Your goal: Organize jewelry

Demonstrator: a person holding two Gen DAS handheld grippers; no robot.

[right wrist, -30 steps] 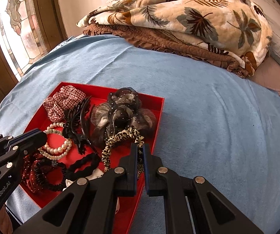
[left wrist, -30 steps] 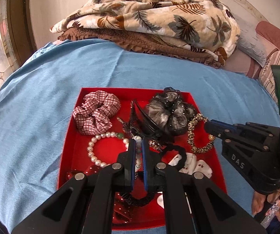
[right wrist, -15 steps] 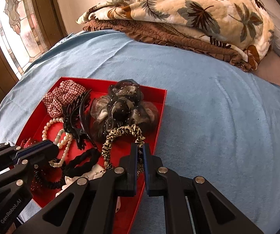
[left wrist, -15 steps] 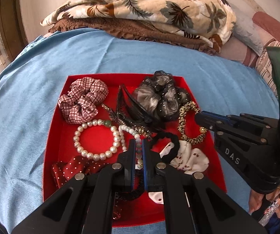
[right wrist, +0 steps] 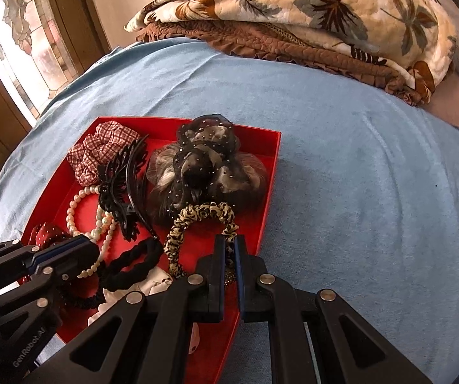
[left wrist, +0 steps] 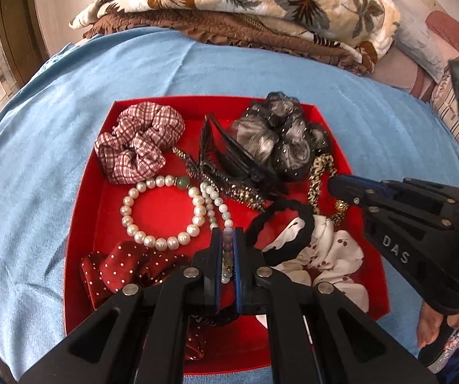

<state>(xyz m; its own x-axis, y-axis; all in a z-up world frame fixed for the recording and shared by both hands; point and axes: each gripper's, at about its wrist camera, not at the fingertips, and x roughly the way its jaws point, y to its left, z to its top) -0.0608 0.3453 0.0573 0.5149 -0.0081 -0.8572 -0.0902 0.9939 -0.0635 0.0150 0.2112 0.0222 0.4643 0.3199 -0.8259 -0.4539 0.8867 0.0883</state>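
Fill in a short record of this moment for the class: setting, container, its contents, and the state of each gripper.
setting: blue bedcover, folded leaf-print blanket behind
container: red tray
contents: plaid scrunchie, pearl bracelet, black claw clip, grey tulle scrunchie, leopard scrunchie, black hair tie, white floral scrunchie, red dotted scrunchie
left gripper: nearly closed, low over the tray, beads in its gap
right gripper: nearly closed, at the leopard scrunchie

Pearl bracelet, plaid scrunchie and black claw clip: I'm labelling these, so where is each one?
pearl bracelet [left wrist: 127, 220]: left wrist view, on its left-side beads.
plaid scrunchie [left wrist: 140, 144]: left wrist view, on its gathered fabric.
black claw clip [right wrist: 117, 188]: right wrist view, on its toothed body.
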